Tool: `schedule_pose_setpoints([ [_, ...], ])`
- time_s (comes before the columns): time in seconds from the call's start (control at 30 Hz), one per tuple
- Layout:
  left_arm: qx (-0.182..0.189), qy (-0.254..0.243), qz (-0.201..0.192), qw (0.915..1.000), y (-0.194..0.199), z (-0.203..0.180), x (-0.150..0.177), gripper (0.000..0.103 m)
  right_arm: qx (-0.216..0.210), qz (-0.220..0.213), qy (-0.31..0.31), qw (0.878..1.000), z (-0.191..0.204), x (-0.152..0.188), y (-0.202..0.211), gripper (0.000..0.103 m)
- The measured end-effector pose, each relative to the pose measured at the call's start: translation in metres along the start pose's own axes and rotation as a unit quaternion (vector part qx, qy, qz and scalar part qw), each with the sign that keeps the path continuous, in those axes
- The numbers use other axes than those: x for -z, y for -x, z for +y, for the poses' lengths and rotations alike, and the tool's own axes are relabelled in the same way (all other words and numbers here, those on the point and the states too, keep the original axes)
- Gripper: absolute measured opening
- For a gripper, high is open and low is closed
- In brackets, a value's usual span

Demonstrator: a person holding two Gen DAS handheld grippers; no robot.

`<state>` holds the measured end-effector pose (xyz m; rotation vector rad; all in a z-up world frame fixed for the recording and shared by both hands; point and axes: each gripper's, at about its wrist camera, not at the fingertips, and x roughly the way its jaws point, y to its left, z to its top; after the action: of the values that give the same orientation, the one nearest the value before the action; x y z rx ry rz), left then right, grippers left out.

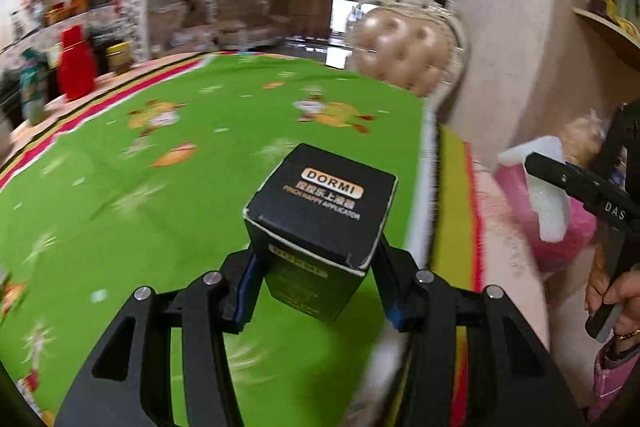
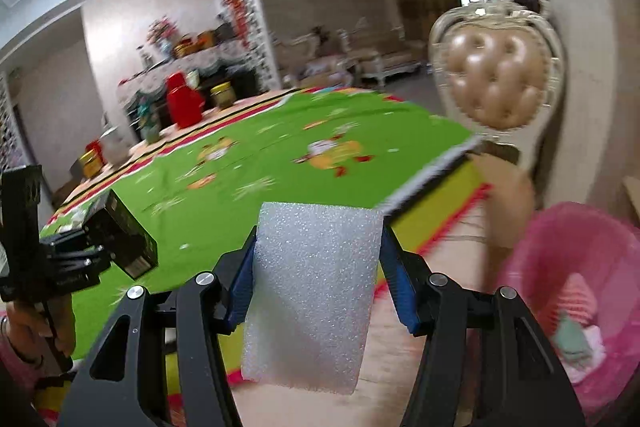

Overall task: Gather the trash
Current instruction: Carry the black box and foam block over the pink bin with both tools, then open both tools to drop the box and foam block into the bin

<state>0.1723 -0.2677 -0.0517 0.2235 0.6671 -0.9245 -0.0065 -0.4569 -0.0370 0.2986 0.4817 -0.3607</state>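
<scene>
The pink mesh plastic bin [image 2: 576,291] sits low-right of the right gripper [image 2: 316,267], clamped on a white foam block [image 2: 312,291], nearer than the left gripper [image 1: 316,267], clamped on a black cardboard box [image 1: 316,211].

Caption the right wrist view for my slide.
Right tool holds white foam beside the pink bin.

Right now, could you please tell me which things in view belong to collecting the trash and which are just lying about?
Part of the job:
black DORMI box, held by the left gripper
white foam block, held by the right gripper
pink trash basket

Just lying about:
red thermos
yellow-lidded jar
tufted chair
</scene>
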Motion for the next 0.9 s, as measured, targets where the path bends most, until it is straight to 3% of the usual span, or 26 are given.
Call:
schedule_pose_setpoints([
  [0.23,0.071,-0.027,0.015,0.9970,-0.036,-0.072,-0.017,0.048,0.057,-0.022,-0.023,0.998,-0.057,0.009,0.035,0.055],
  [0.53,0.150,-0.064,0.029,0.9861,-0.069,-0.164,-0.034,0.048,0.124,-0.029,-0.072,0.989,-0.131,0.030,0.068,0.055],
  [0.9,0.226,-0.085,0.046,0.9693,-0.104,-0.247,-0.052,0.048,0.128,-0.040,-0.120,0.984,-0.186,0.031,0.074,0.055],
])
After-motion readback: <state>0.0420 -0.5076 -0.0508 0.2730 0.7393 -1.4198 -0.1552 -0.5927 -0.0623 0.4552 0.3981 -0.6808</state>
